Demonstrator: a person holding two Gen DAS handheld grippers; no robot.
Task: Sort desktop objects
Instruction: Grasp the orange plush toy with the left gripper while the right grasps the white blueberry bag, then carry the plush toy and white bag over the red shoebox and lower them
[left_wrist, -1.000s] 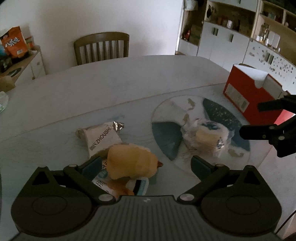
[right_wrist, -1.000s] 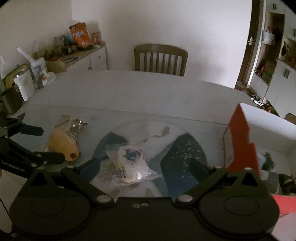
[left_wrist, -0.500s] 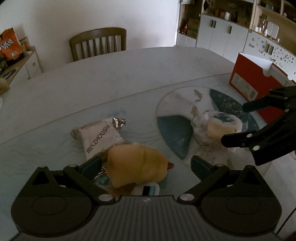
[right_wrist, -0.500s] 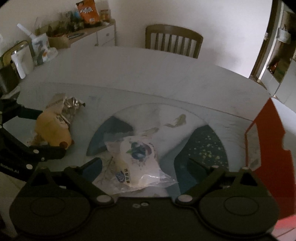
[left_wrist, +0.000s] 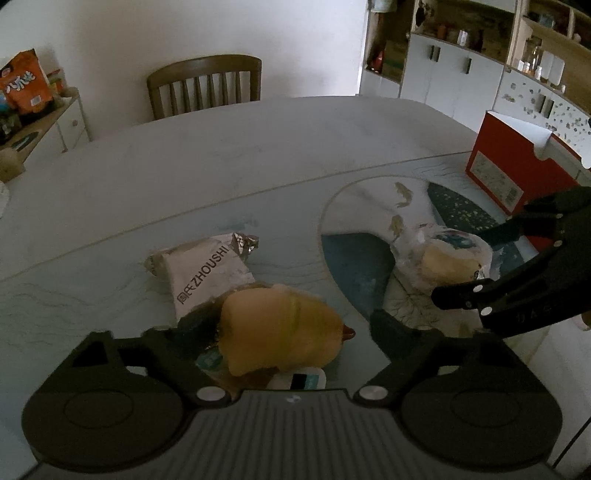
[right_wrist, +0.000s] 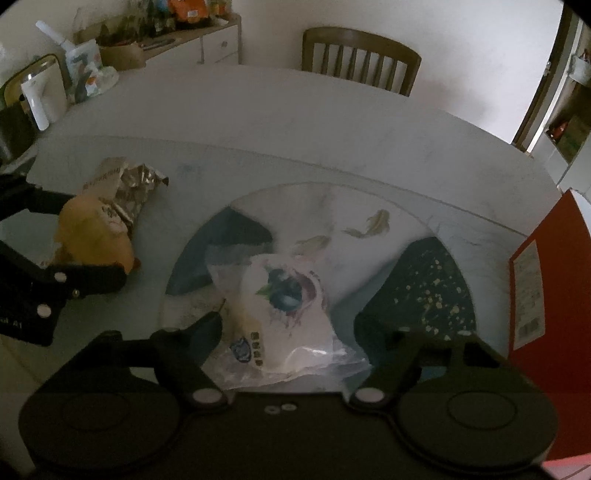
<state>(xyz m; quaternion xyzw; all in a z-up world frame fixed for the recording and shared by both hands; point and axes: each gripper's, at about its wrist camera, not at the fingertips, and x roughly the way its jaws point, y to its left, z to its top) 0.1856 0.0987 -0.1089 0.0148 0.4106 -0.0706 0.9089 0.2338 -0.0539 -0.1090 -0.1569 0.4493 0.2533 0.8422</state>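
Observation:
A yellow plush toy (left_wrist: 280, 325) lies on the glass table between the open fingers of my left gripper (left_wrist: 288, 325); it also shows in the right wrist view (right_wrist: 94, 236). A silver snack packet (left_wrist: 207, 269) lies just beyond it. A clear-wrapped blueberry bread (right_wrist: 284, 306) lies on the round fish-pattern mat (right_wrist: 369, 221), between the open fingers of my right gripper (right_wrist: 288, 328). The bread also shows in the left wrist view (left_wrist: 443, 258), with the right gripper (left_wrist: 491, 258) around it. A small white card (left_wrist: 299, 378) lies under the plush.
A red open box (left_wrist: 517, 173) stands at the table's right edge, also seen in the right wrist view (right_wrist: 546, 280). A wooden chair (left_wrist: 205, 85) stands behind the table. A side cabinet (right_wrist: 177, 44) with snacks and a kettle is at far left.
Both grippers have moved forward and down. The left now straddles the plush toy, the right straddles the wrapped bread. Both stay open.

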